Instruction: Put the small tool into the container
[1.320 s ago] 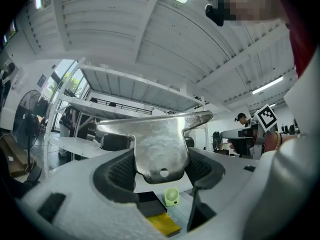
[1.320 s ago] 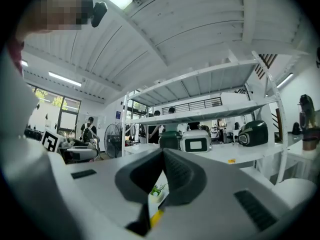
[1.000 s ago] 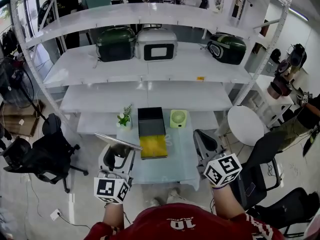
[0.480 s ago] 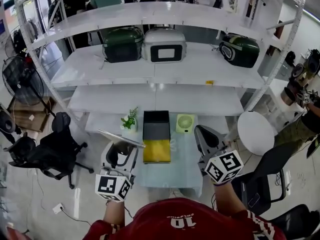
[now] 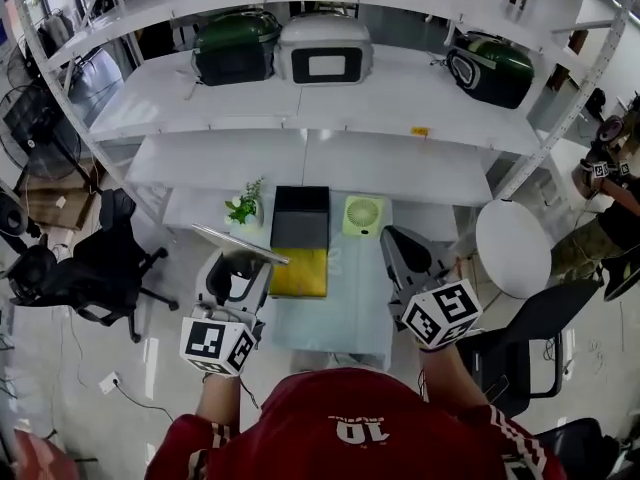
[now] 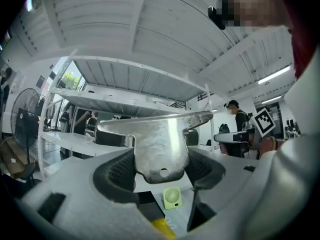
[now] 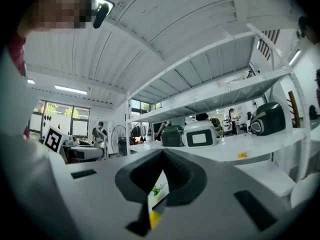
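Note:
The small tool (image 5: 240, 245) is a flat silver metal blade with a wide crossbar, and my left gripper (image 5: 235, 270) is shut on it. In the left gripper view the tool (image 6: 160, 144) stands upright between the dark pads (image 6: 120, 171). The container (image 5: 301, 218) is a black open box on the glass table (image 5: 345, 308), with a yellow panel (image 5: 300, 272) at its near side. It lies just ahead and right of the left gripper. My right gripper (image 5: 403, 256) hovers over the table's right side, shut and holding nothing. The right gripper view (image 7: 159, 178) shows only a thin slit.
A small green fan (image 5: 363, 215) and a potted plant (image 5: 243, 209) flank the box. White shelves (image 5: 300, 158) behind carry green and white appliances. A black office chair (image 5: 90, 268) stands left; a round white table (image 5: 512, 248) and another black chair (image 5: 530, 328) stand right.
Both grippers have moved forward towards the glass table and the shelves, and the whole view has shifted closer. The tool stays held in the left gripper.

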Motion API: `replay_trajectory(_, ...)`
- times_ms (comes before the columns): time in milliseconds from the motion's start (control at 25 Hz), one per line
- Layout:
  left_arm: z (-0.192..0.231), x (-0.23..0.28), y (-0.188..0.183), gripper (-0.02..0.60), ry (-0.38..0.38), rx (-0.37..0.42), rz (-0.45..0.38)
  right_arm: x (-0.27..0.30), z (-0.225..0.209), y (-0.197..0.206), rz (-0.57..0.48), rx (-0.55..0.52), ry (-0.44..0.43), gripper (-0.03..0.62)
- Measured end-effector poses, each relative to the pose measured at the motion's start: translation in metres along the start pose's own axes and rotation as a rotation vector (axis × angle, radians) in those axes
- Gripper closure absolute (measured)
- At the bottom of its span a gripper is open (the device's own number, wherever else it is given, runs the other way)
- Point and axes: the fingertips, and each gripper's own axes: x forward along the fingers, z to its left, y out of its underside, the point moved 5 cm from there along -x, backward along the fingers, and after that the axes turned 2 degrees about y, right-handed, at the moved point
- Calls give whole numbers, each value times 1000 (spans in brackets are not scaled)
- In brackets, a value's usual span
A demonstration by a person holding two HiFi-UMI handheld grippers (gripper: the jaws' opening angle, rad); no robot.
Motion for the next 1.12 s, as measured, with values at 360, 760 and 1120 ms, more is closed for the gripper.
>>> replay_trajectory(360,-13,21,43,288,-34,-17,106,12,-25,41,74,31,-61,591)
replay_trajectory(760,-13,44,89,288,-19,-55,212,33,-40,68,109,66,-89,591)
replay_trajectory(1120,-9,60,132,288,-29,-94,282,58,-49,91,136,30,-91,590)
